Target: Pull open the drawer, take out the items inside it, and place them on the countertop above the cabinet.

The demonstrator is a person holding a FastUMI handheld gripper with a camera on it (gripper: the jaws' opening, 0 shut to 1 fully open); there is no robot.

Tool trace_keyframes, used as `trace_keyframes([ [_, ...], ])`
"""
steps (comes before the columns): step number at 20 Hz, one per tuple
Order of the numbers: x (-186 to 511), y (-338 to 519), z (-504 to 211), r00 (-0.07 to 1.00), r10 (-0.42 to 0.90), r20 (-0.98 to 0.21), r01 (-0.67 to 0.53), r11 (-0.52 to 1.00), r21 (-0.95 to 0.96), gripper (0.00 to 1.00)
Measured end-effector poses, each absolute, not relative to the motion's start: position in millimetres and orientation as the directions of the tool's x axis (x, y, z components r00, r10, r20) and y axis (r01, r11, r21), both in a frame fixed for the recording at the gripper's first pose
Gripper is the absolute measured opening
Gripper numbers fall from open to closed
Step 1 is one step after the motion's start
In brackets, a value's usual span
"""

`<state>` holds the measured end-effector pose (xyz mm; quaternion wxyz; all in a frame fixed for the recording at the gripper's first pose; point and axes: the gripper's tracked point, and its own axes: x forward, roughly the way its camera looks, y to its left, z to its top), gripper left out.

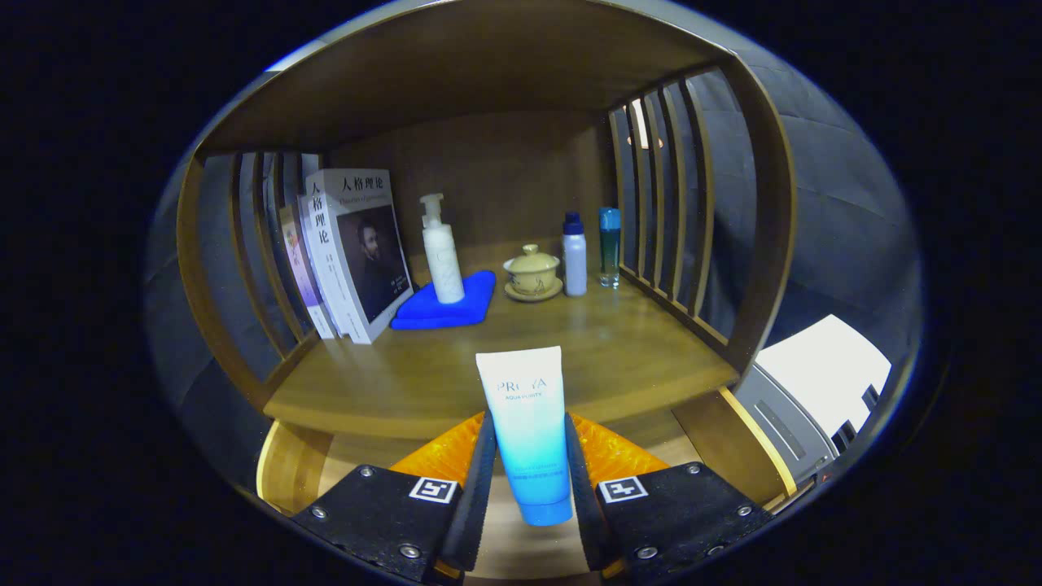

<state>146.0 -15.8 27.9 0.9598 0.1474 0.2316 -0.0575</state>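
Note:
A white-to-blue cosmetic tube (527, 431) stands upright between my two fingers, its blue cap downward and its flat crimped end up. My gripper (529, 456) is shut on the tube, both fingers pressing its sides. The tube is held in the air in front of the wooden countertop (521, 358), its top end overlapping the countertop's front edge. Below and behind my fingers lies the open drawer (281, 464), with its pale wooden floor and side walls showing on either side.
On the countertop stand several books (354, 252) at the left, a white pump bottle (441, 252) on a blue cloth (448, 305), a lidded ceramic cup on a saucer (533, 273), and two small bottles (590, 248). Slatted wooden sides enclose the shelf.

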Motion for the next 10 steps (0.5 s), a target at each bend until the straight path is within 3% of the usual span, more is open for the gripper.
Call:
trace_keyframes([
  [10, 207, -25, 39, 0.888, -0.001, -0.46, 0.154, 0.943, 0.295, 0.5],
])
